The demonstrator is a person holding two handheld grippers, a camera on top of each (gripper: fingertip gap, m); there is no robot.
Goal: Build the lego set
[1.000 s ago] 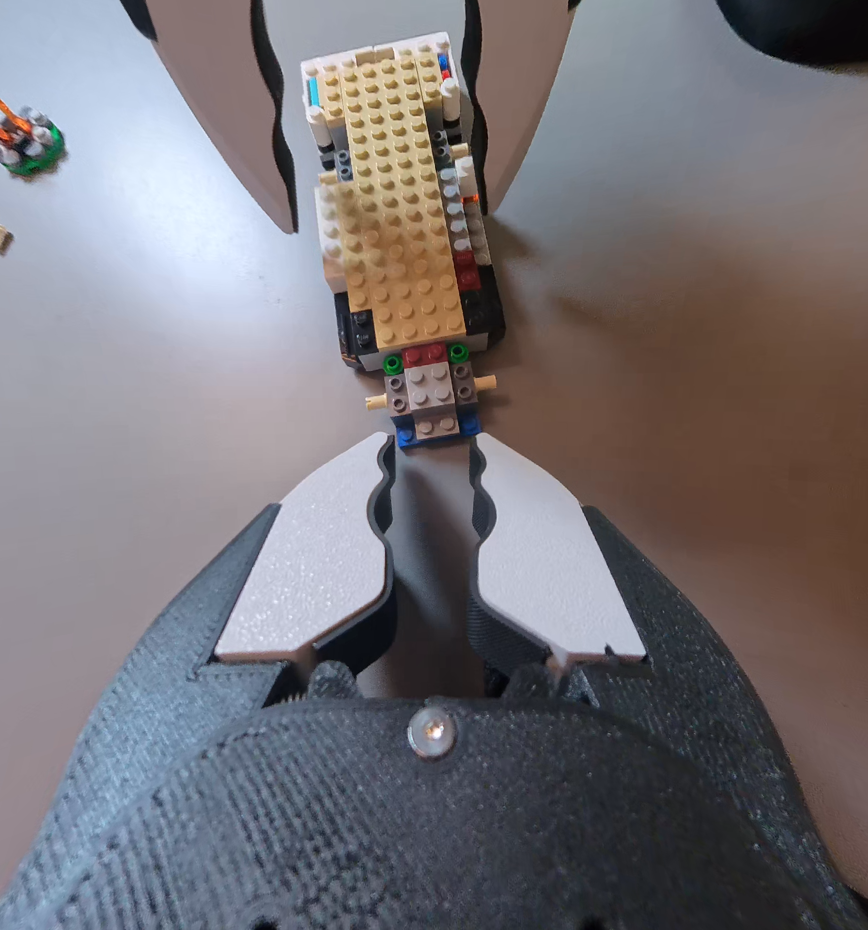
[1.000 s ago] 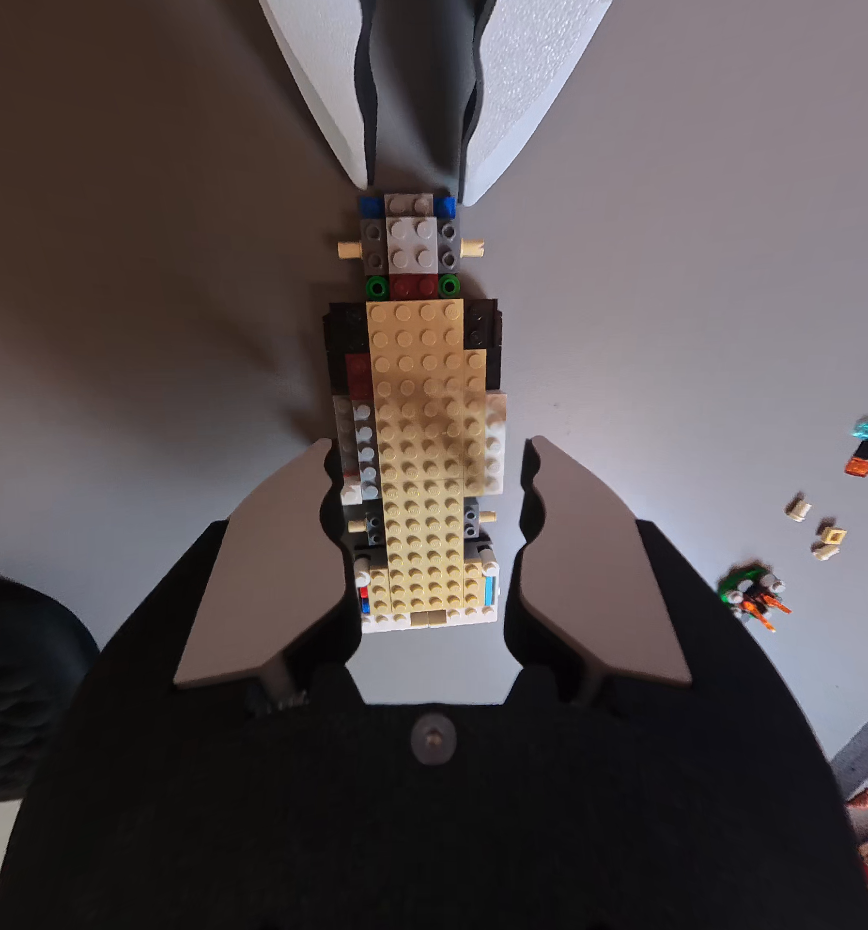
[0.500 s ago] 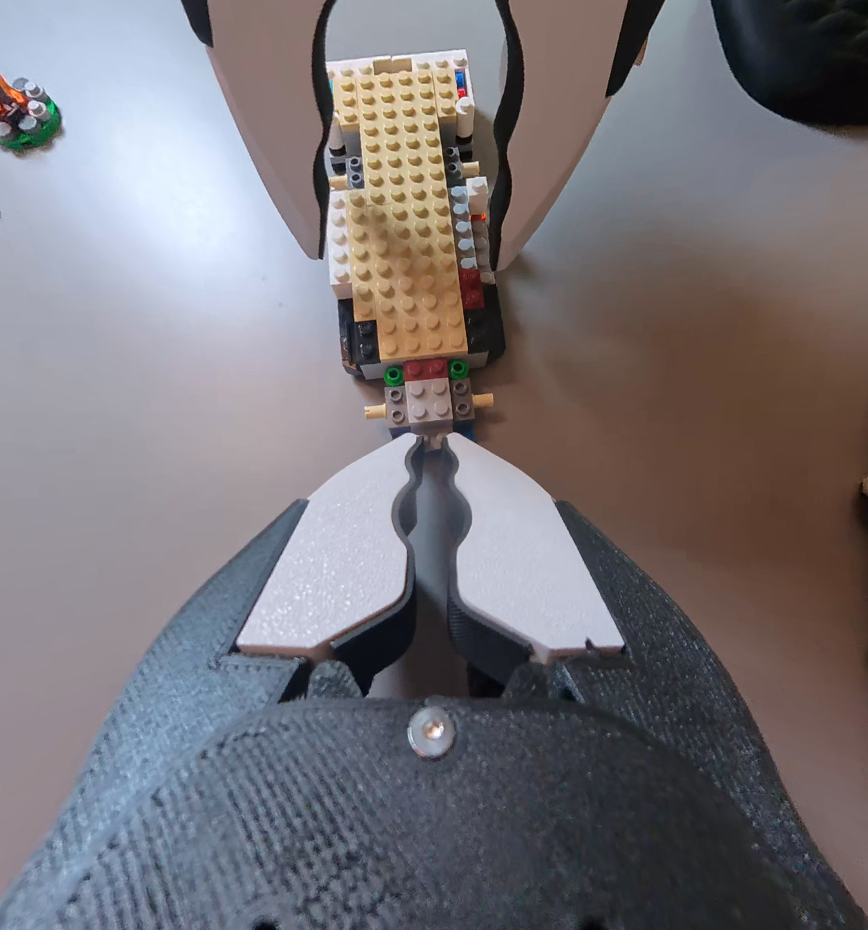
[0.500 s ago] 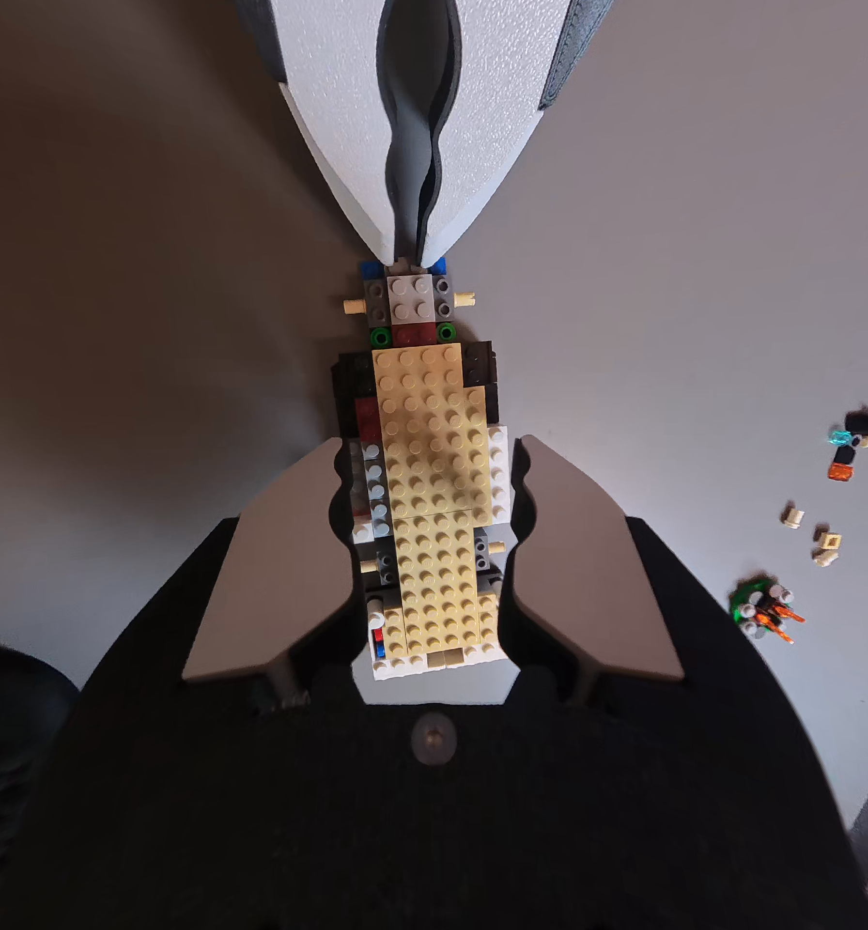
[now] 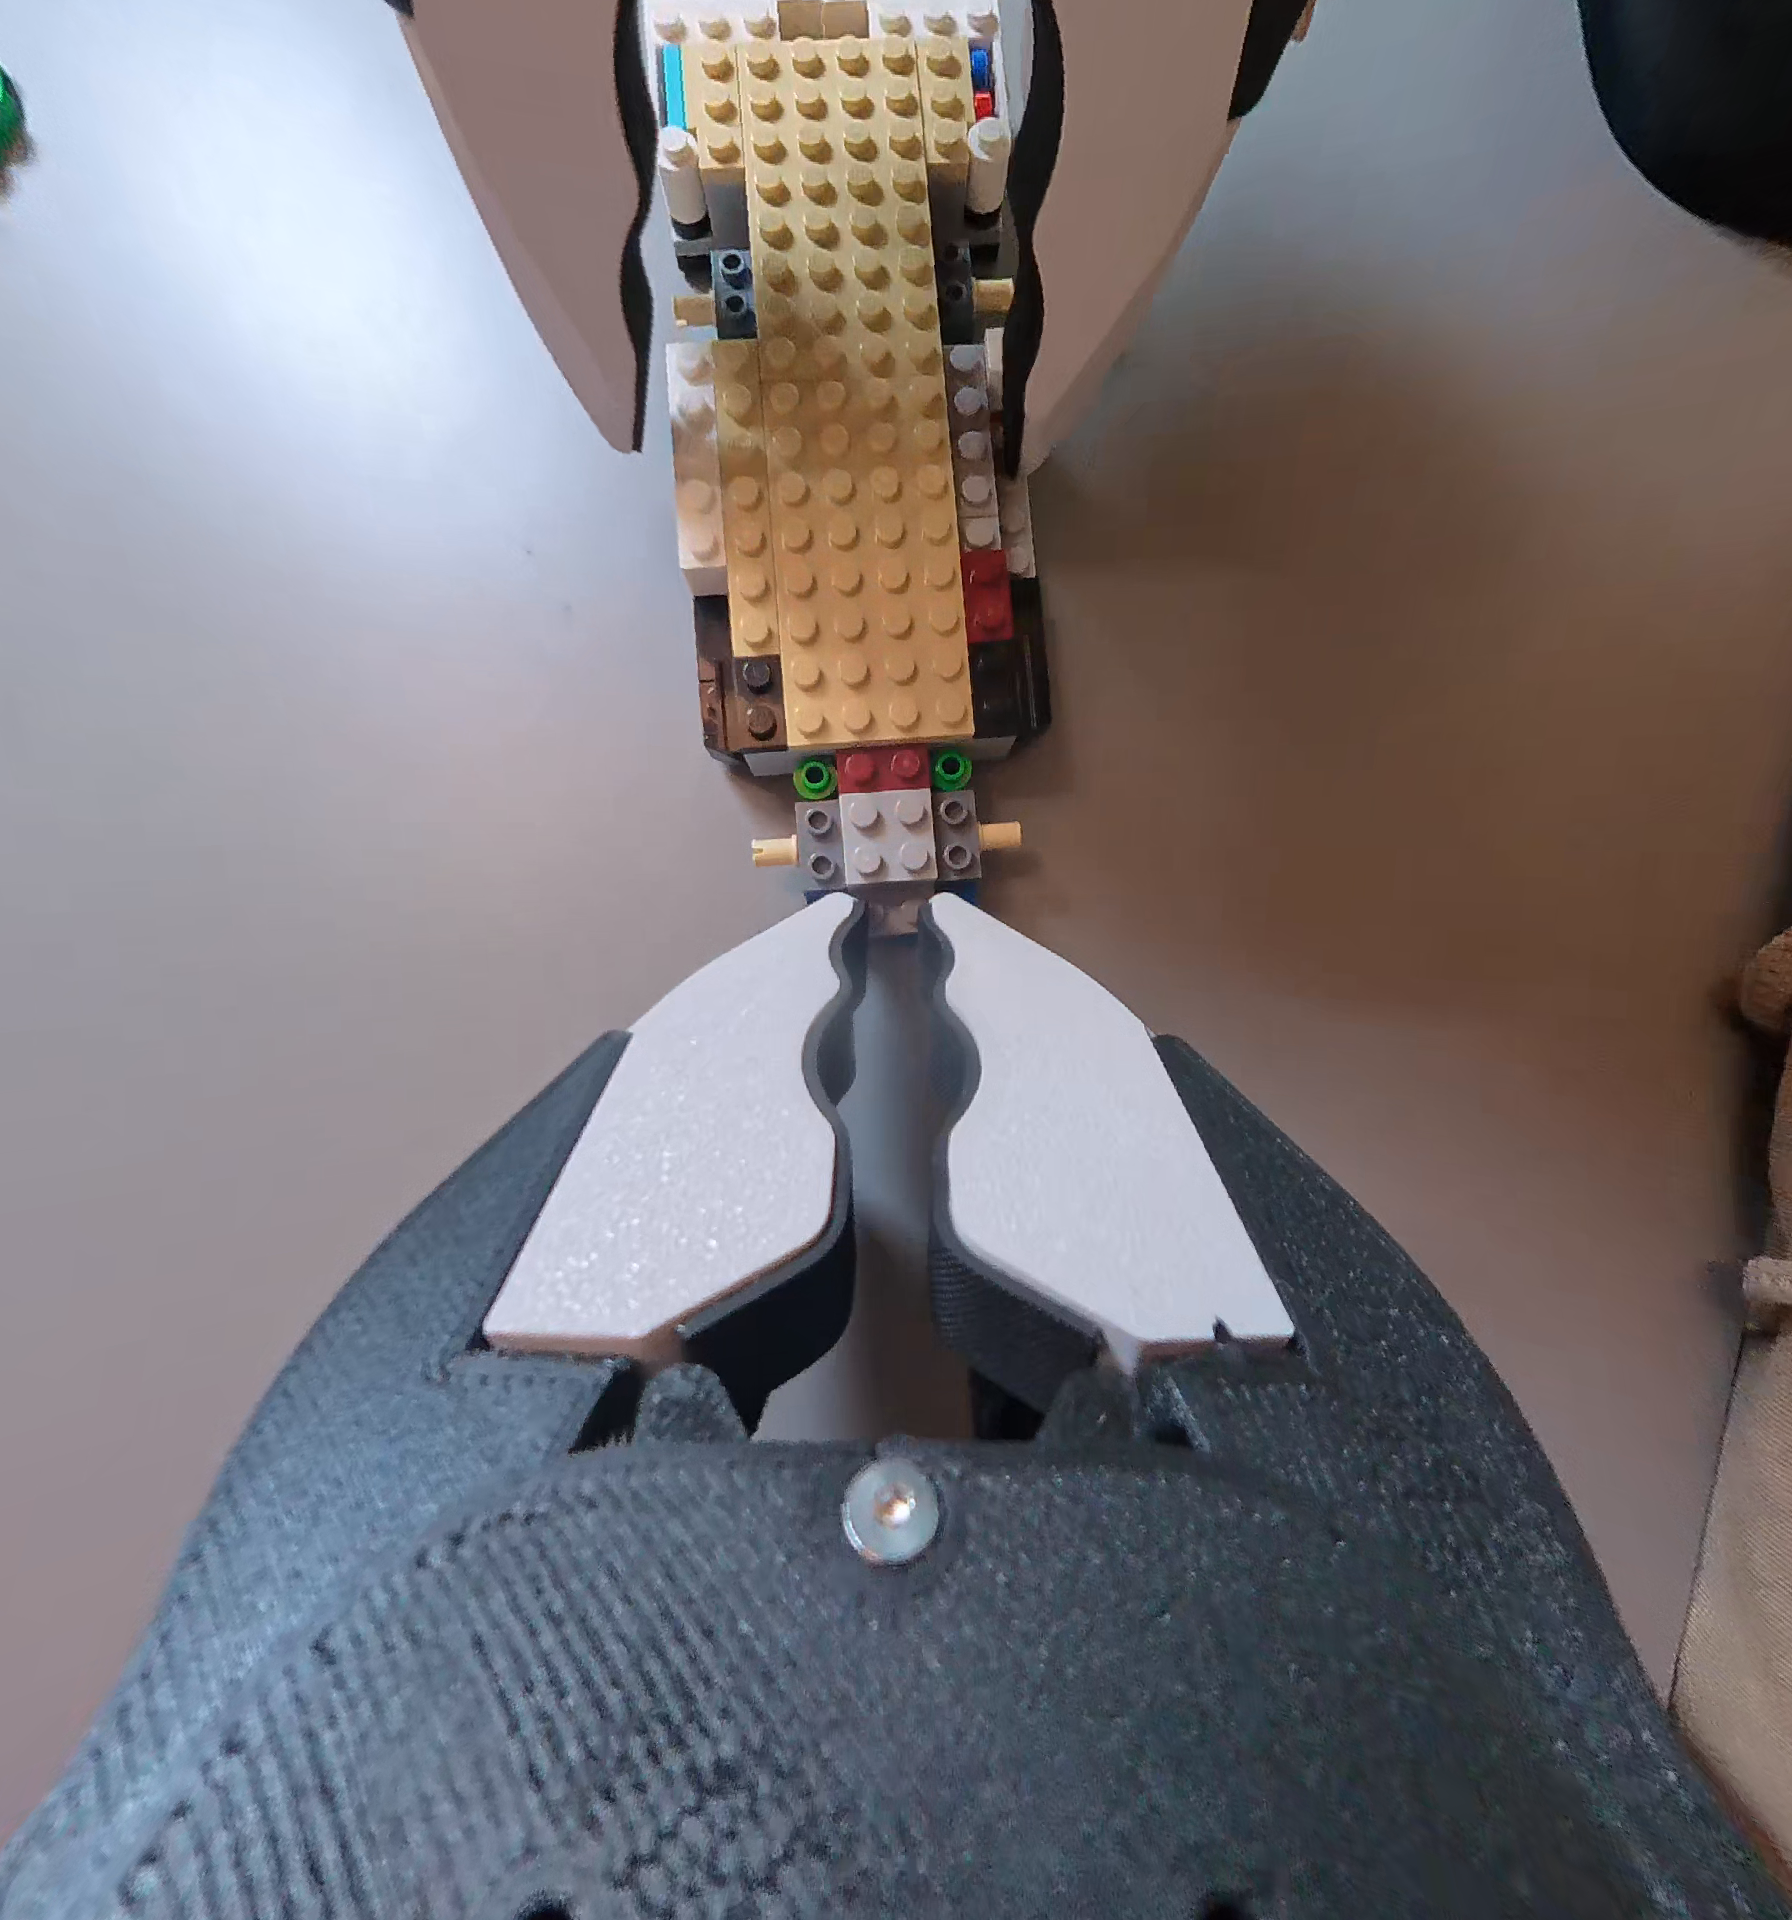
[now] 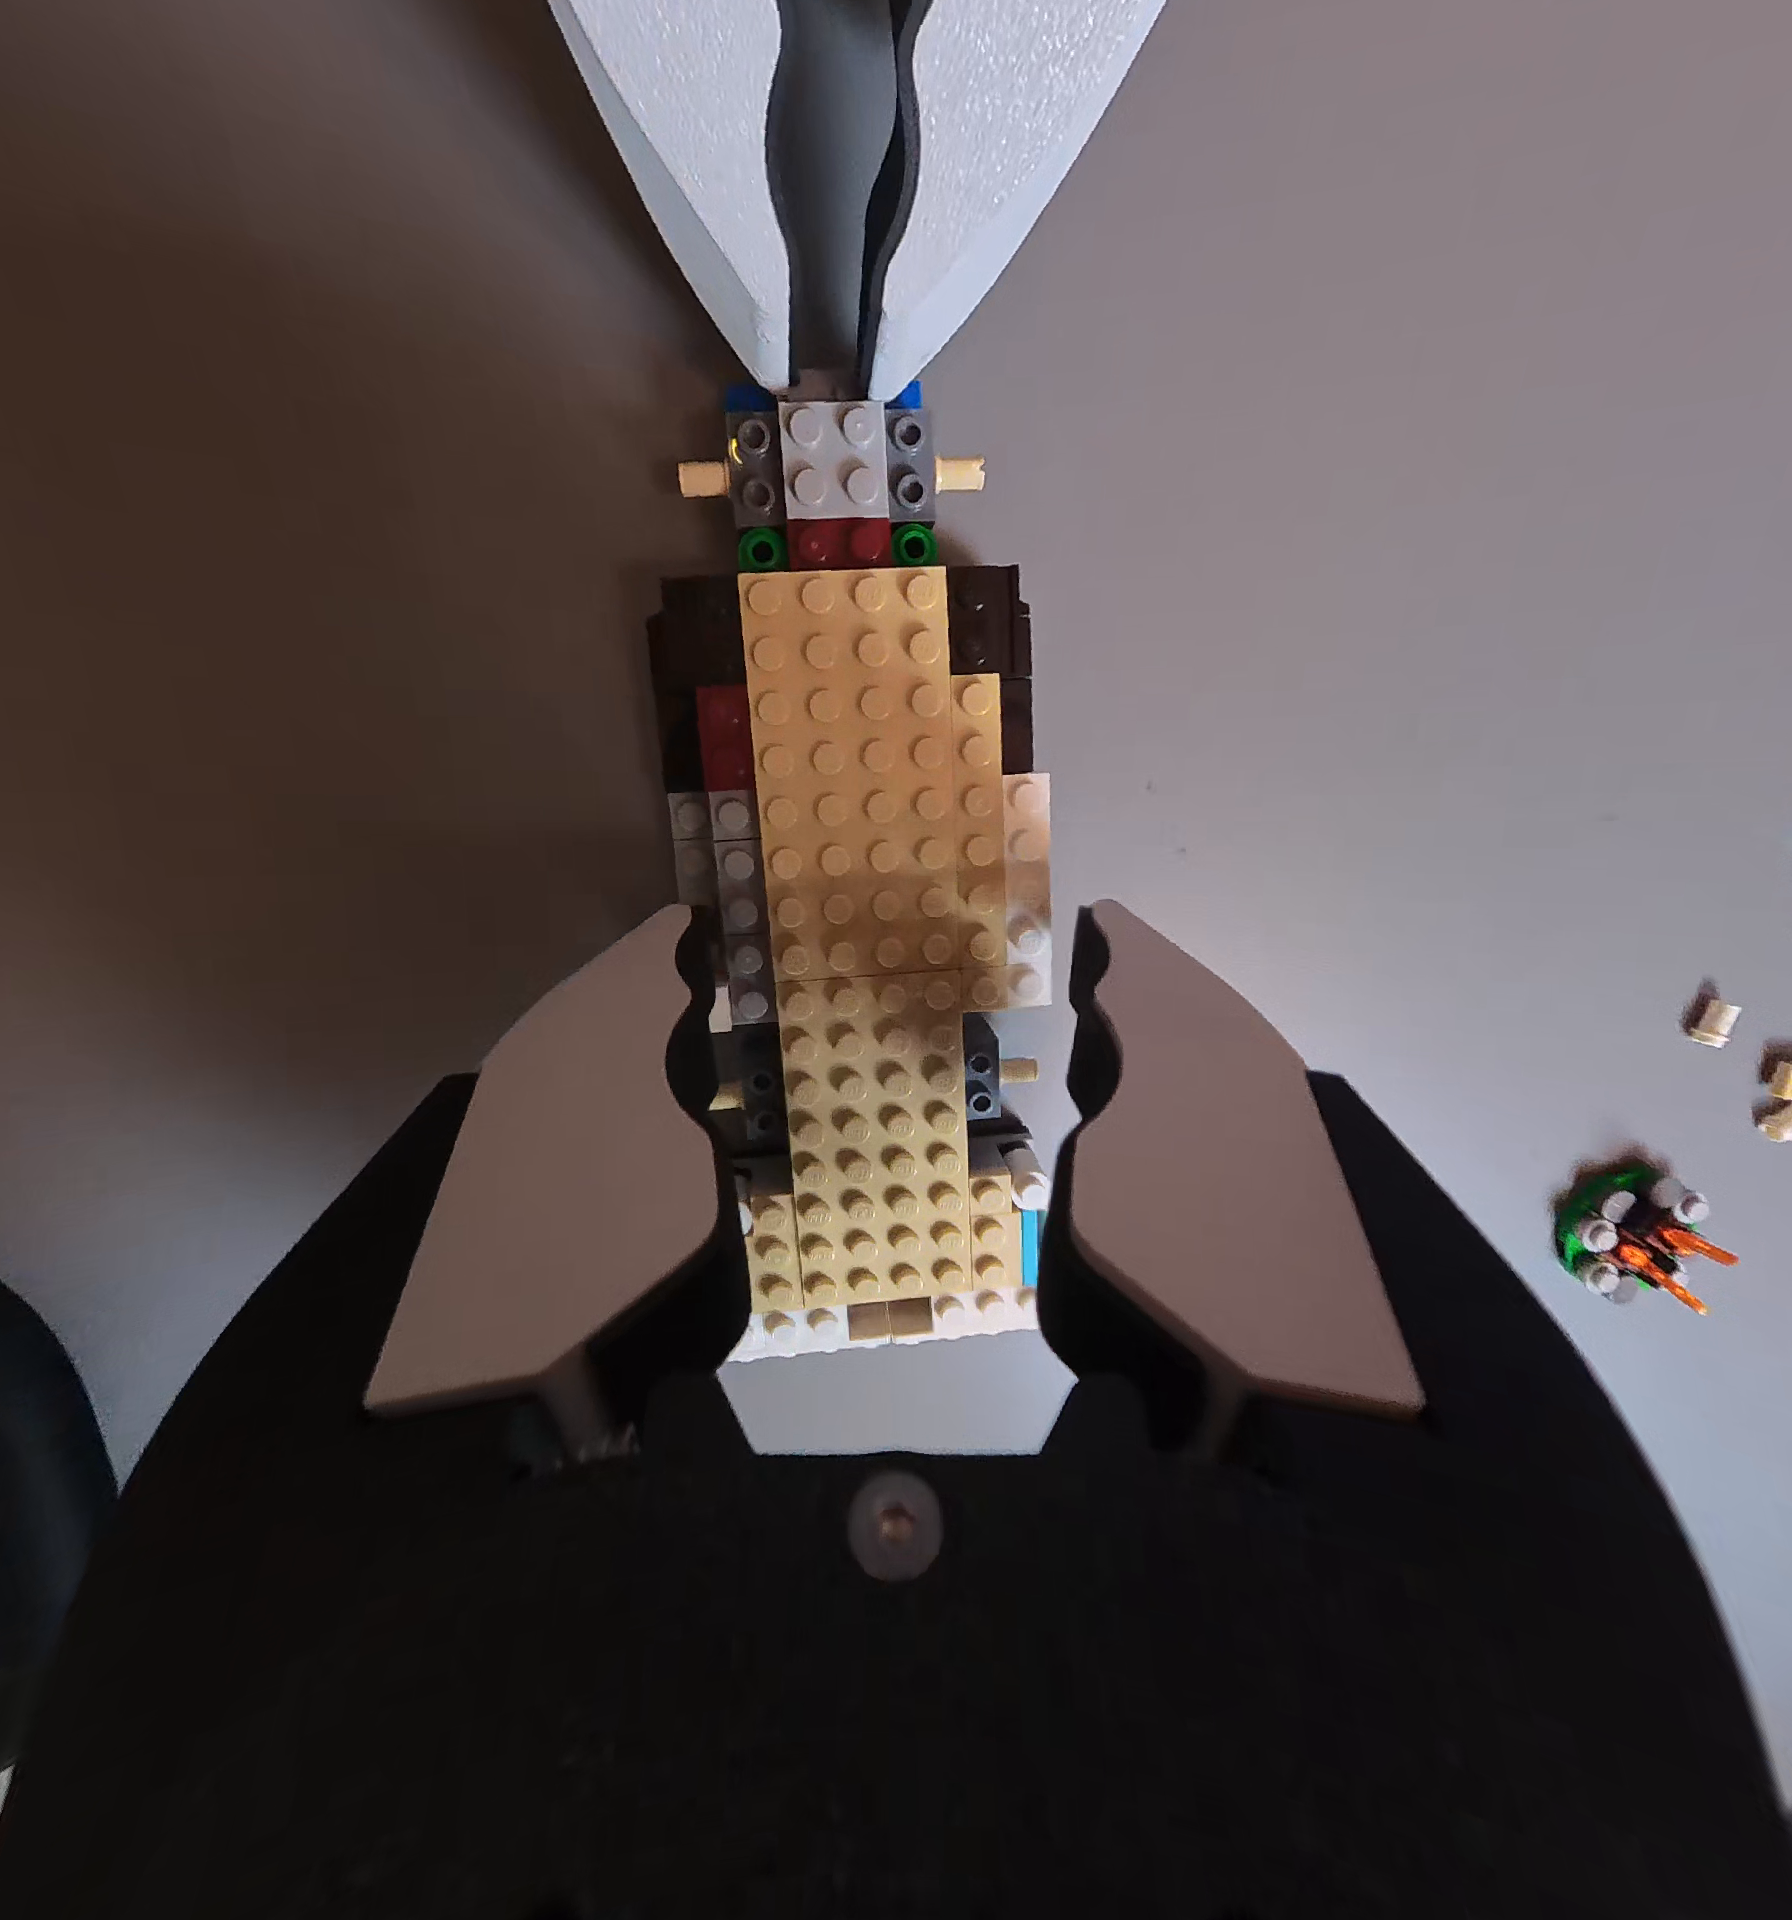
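- Tan studded plates top a long brick model (image 6: 861,831) lying flat on the grey table (image 5: 248,727); tiny raised marks on the studs are too small to read.
- At the model's narrow grey nose (image 5: 887,842), the left gripper (image 5: 894,914) comes in level from 6 o'clock in its own view, its white fingers (image 5: 767,997) nearly together and pinching a small brown-grey piece at the tip.
- From the opposite end, the right gripper (image 6: 876,935) straddles the model's wide white-edged tail, fingers (image 6: 1183,1039) spread; a sliver of table shows on its 3 o'clock side, so no pinch there.
- Loose bits lie at 3 o'clock in the right wrist view: a green round piece with orange spikes (image 6: 1624,1236) and small cream pieces (image 6: 1791,1086), well apart from the model.
- Open table lies on both long sides of the model.
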